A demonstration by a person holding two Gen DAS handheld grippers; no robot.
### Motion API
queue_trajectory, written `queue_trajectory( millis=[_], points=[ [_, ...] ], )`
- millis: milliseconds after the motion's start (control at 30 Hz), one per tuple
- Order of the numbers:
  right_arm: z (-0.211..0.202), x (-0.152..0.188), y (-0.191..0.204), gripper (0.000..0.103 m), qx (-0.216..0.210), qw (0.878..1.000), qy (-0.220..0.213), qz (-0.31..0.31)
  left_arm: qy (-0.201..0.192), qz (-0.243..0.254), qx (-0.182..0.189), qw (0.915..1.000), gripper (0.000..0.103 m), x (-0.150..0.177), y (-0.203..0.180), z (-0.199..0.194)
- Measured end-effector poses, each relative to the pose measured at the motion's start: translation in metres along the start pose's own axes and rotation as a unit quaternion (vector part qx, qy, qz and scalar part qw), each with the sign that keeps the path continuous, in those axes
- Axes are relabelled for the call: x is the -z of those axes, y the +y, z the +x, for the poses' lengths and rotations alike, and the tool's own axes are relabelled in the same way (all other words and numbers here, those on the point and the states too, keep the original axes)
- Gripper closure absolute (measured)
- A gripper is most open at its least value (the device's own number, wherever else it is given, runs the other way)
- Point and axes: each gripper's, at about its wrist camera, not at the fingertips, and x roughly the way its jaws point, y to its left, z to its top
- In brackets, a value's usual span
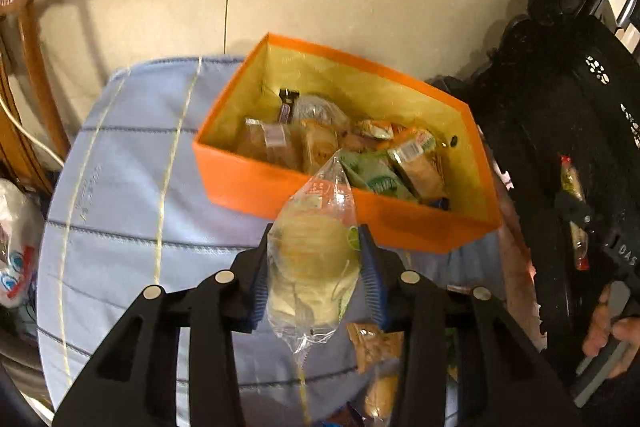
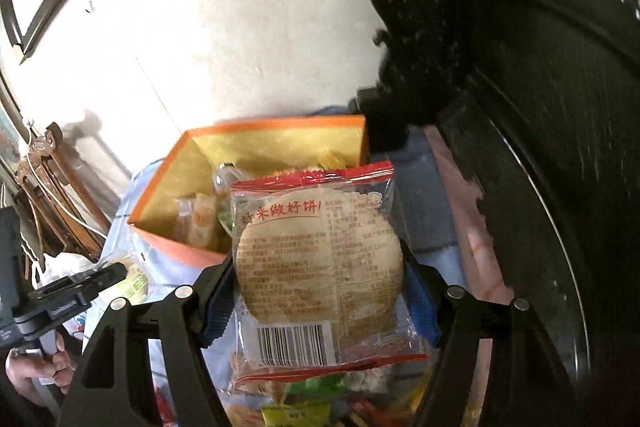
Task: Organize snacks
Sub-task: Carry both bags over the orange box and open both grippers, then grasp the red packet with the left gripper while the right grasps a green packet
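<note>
Gripping a clear crinkled cracker packet (image 1: 314,263), left tongs (image 1: 314,269), right tongs (image 2: 320,291) pinching red-edged pastry pack (image 2: 320,267)

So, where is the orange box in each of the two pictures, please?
Left wrist view: the orange box sits just above centre, beyond the clear packet held in the left gripper.
Right wrist view: the orange box is left of centre, partly hidden behind the red-edged packet held in the right gripper.
Shared landmark: the light blue cloth under the box.
</note>
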Motion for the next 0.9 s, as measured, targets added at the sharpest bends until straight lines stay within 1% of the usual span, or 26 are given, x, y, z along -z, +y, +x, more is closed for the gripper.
queue_trajectory(
  millis=[67, 133, 200, 267, 400, 500, 533, 567, 600, 633, 667, 700, 800, 867, 900],
  points=[
    [0.002, -0.006, 0.002, 0.03, -0.001, 1.0, -0.004, 0.002, 0.005, 0.004, 0.008, 0.9999, 0.065, -0.005, -0.002, -0.002],
    [0.005, -0.015, 0.004, 0.03, -0.003, 1.0, -0.007, 0.004, -0.002, 0.017, 0.003, 0.9999, 0.065, -0.018, -0.006, -0.004],
    [0.01, -0.027, 0.007, 0.03, -0.007, 1.0, -0.012, -0.002, -0.013, 0.025, 0.002, 0.9996, 0.065, -0.037, -0.01, -0.006],
    [0.016, -0.041, 0.012, 0.03, -0.012, 1.0, -0.007, -0.006, -0.021, 0.026, -0.001, 0.9994, 0.065, -0.055, -0.013, -0.005],
    [0.039, -0.071, 0.022, 0.03, -0.004, 1.0, 0.007, -0.019, -0.025, 0.046, -0.025, 0.9983, 0.065, -0.099, -0.025, 0.011],
    [0.054, -0.085, 0.031, 0.03, -0.001, 0.999, 0.015, -0.032, -0.018, 0.062, -0.037, 0.9972, 0.065, -0.113, -0.033, 0.024],
    [0.058, -0.089, 0.035, 0.03, -0.006, 0.999, 0.014, -0.041, -0.02, 0.062, -0.033, 0.9973, 0.065, -0.116, -0.035, 0.027],
    [0.063, -0.091, 0.038, 0.027, -0.013, 0.998, 0.02, -0.05, -0.026, 0.055, -0.028, 0.9977, 0.064, -0.119, -0.034, 0.029],
    [0.072, -0.092, 0.041, 0.008, -0.016, 0.997, 0.042, -0.06, -0.033, 0.046, -0.026, 0.998, 0.057, -0.122, -0.034, 0.032],
    [0.078, -0.09, 0.042, 0.004, -0.006, 0.997, 0.05, -0.061, -0.039, 0.043, -0.03, 0.9979, 0.015, -0.123, -0.033, 0.034],
    [0.081, -0.087, 0.043, 0.004, 0.007, 0.996, 0.058, -0.064, -0.036, 0.046, -0.042, 0.9974, 0.007, -0.122, -0.034, 0.037],
    [0.081, -0.083, 0.044, 0.004, 0.013, 0.996, 0.063, -0.069, -0.036, 0.058, -0.052, 0.9963, 0.004, -0.118, -0.035, 0.04],
    [0.07, -0.056, 0.045, 0.004, 0.014, 0.992, 0.07, -0.102, -0.028, 0.099, -0.065, 0.9926, 0.004, -0.095, -0.031, 0.04],
    [0.056, -0.024, 0.042, 0.004, -0.018, 0.987, 0.075, -0.138, -0.016, 0.115, -0.055, 0.9917, 0.004, -0.072, -0.019, 0.032],
    [0.05, 0.001, 0.041, 0.004, -0.046, 0.981, 0.09, -0.167, -0.001, 0.134, -0.037, 0.9903, 0.004, -0.051, -0.01, 0.027]
  ],
)
